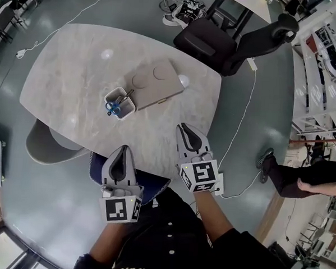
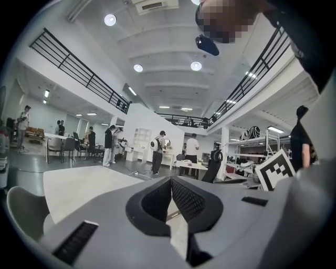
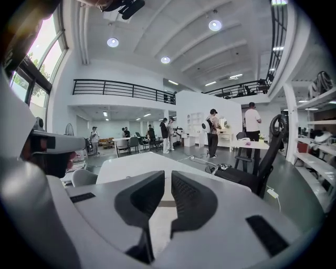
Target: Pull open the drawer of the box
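A flat beige box (image 1: 158,83) lies mid-table in the head view. Its white drawer (image 1: 112,94) stands pulled out at the box's near-left end and holds blue-handled scissors (image 1: 113,107). Both grippers hang close to my body, short of the table's near edge and well clear of the box. The left gripper (image 1: 122,148) is shut, its tips meeting (image 2: 171,181) with nothing in them. The right gripper (image 1: 183,126) points toward the table; its jaws are opening, with a narrow gap (image 3: 168,176) and nothing between them.
The pale marble-look table (image 1: 76,59) has rounded corners. A black office chair (image 1: 218,41) stands at its far right, a grey chair (image 1: 44,147) at its near left. A white cable (image 1: 245,112) runs over the floor on the right, near a person's leg (image 1: 300,180).
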The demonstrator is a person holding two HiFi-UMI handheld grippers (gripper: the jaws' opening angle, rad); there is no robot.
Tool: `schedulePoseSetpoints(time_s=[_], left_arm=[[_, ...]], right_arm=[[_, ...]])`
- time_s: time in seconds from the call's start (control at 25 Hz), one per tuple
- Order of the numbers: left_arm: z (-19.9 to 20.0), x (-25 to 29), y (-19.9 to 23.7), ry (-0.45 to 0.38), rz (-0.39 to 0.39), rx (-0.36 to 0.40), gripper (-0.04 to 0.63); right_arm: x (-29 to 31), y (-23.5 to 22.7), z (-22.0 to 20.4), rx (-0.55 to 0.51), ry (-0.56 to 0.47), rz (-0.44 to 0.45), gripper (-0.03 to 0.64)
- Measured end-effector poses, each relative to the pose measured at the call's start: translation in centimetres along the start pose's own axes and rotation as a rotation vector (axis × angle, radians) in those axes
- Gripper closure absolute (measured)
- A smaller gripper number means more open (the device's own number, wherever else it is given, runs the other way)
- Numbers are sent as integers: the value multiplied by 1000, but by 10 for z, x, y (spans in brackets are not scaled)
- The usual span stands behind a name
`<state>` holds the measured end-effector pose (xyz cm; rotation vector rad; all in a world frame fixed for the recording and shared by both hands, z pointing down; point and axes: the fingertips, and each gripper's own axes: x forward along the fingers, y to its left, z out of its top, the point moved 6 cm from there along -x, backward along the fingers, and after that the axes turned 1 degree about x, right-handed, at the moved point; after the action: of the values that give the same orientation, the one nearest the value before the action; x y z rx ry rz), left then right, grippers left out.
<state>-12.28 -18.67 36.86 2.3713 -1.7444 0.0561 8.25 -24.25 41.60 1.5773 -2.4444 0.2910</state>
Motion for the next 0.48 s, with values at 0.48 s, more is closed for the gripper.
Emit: schedulePoseSetpoints(time_s=[0.48], left_arm=[[-62, 39, 17, 96, 29, -46, 580]], right_arm=[[81, -23, -79, 24, 134, -5, 560]])
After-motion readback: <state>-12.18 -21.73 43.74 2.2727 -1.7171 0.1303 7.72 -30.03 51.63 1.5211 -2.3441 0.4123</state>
